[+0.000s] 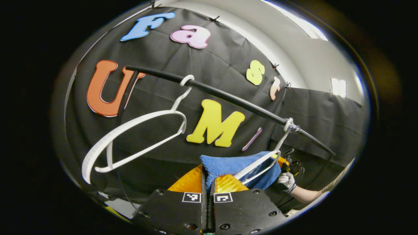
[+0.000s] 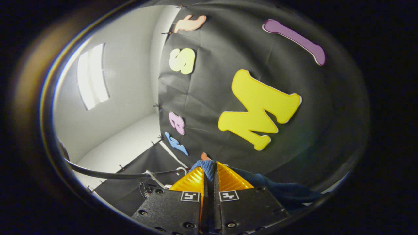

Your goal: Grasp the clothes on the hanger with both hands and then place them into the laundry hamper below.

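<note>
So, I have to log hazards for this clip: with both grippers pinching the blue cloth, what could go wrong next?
1. The blue cloth is still draped over the white hanger; pulling may drag the hanger off the black rail.
2. The left gripper and right gripper pinch only the cloth's edges, so it might slip free.

Strong fisheye bend in both views; the rail (image 1: 209, 89) bows and edges smear. Light comes from bright panels up on the pale wall: panel (image 2: 91, 76) blown out white, another strip (image 1: 338, 87) glaring at right. Black cloth (image 2: 228, 42) stays dim, its creases faintly lit. Centre sharp; rim soft, with a coloured fringe along it. Low corners are in shadow.
</note>
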Demonstrator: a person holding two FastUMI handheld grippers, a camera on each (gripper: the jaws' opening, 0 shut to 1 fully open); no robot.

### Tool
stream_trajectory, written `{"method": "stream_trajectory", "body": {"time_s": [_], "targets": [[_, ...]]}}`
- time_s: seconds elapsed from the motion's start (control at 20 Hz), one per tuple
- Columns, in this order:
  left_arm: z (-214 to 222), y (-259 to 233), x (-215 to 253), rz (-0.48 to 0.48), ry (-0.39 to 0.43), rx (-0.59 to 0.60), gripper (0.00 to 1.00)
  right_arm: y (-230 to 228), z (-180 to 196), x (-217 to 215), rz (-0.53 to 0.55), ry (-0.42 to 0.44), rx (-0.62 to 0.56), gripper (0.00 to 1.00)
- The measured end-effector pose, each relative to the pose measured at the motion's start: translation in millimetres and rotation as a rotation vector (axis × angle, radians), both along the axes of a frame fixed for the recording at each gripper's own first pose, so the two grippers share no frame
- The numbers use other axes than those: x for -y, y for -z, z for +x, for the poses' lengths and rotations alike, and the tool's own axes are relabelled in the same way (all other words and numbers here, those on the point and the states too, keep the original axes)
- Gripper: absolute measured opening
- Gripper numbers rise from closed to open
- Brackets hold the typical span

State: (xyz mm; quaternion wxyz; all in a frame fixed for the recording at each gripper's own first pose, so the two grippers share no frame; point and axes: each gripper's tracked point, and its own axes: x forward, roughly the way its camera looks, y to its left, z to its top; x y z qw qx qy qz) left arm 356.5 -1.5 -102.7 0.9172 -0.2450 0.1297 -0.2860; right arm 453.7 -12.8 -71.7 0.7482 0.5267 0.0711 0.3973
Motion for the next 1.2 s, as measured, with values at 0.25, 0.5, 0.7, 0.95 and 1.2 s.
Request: {"method": "stream_trajectory", "body": {"time_s": [0.25,0.5,0.7,0.95,1.2], "targets": [[5.2,-0.4,-0.6,-0.267,-0.016,-0.037,0.04,23.3,-4.3,-10.6,0.161,-0.106,-0.12,0.08],[-1.1,1.8,3.6,-0.422,-0.042,-0.018,0.04,27.5,-2.6,-11.6,0.328,-0.167,-0.195,0.08],[-6.4,8.6,9.8,-0.512,-0.059,-0.023,0.05,35.7,-2.2,-17.4,0.354,-0.197,-0.206,0.08],[-9.3,60.6,17.7,-0.427,-0.087,-0.119,0.0,118.4,3.5,-19.1,0.288,-0.11,-0.368,0.06],[-22.3,112.1,8.4,-0.407,-0.169,-0.222,0.05,148.9,-14.2,-31.6,0.182,-0.121,-0.399,0.06]]}}
